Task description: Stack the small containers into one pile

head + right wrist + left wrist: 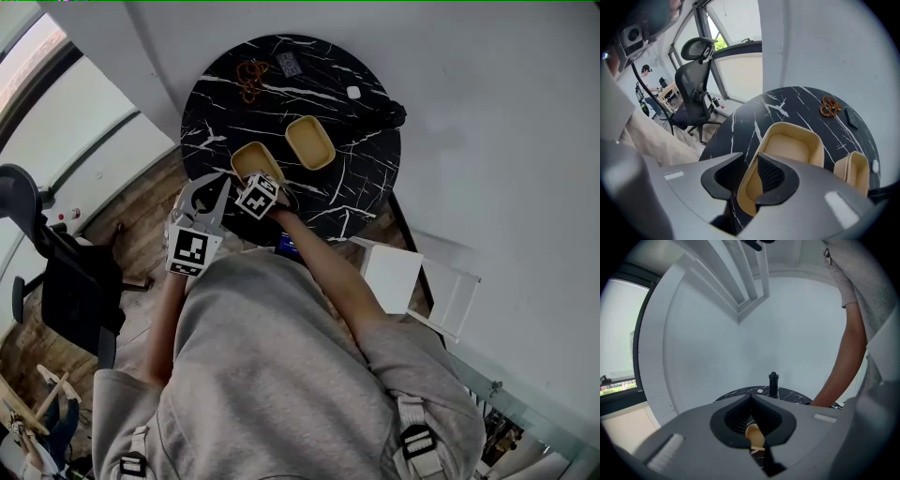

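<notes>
1. While the right hand-held gripper (750, 158) straddled the near wall of one small container (790, 145), jaws released, nothing was stacked.
2. The other container (853, 171) sat beyond it, to its right, on the desk (745, 119).
3. The left hand-held gripper (751, 397) hung clenched, empty.
4. Gripping, lifting and nesting one into the other likely all remained.

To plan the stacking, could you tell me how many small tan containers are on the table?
2. The near container sits at the table edge; the far container lies beside it, apart, toward the middle. None appears hidden.
</notes>
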A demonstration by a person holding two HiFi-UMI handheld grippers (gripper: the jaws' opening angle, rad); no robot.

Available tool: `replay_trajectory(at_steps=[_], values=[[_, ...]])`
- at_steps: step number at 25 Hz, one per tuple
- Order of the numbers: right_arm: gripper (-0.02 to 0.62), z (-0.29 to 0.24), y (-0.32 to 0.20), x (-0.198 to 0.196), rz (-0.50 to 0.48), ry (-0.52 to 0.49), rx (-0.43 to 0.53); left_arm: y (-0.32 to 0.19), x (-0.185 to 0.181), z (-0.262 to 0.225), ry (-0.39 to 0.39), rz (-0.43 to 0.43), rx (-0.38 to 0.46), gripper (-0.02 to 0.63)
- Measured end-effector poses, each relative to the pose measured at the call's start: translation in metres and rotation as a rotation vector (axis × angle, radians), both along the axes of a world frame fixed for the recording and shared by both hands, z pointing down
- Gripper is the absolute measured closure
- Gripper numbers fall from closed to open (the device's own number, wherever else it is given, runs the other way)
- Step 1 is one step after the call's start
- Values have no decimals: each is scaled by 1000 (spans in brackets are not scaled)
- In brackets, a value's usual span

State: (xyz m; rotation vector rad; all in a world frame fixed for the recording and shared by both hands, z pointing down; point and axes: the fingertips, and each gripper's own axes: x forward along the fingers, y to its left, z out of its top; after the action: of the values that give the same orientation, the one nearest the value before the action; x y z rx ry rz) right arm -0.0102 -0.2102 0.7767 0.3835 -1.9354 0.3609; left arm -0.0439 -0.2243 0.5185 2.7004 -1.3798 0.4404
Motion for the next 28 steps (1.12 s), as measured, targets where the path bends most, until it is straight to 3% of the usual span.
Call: replay_trajectory(at_steps=[6, 15, 28], values=[[522, 4, 1, 8, 17, 22, -18, 3, -10, 3, 6, -18, -6, 606], [558, -9, -7, 41, 78, 12, 26, 4, 6, 7, 17, 32, -10, 606], [565, -66, -17, 95, 262, -133, 89, -1, 66, 11, 21, 189, -14, 606]])
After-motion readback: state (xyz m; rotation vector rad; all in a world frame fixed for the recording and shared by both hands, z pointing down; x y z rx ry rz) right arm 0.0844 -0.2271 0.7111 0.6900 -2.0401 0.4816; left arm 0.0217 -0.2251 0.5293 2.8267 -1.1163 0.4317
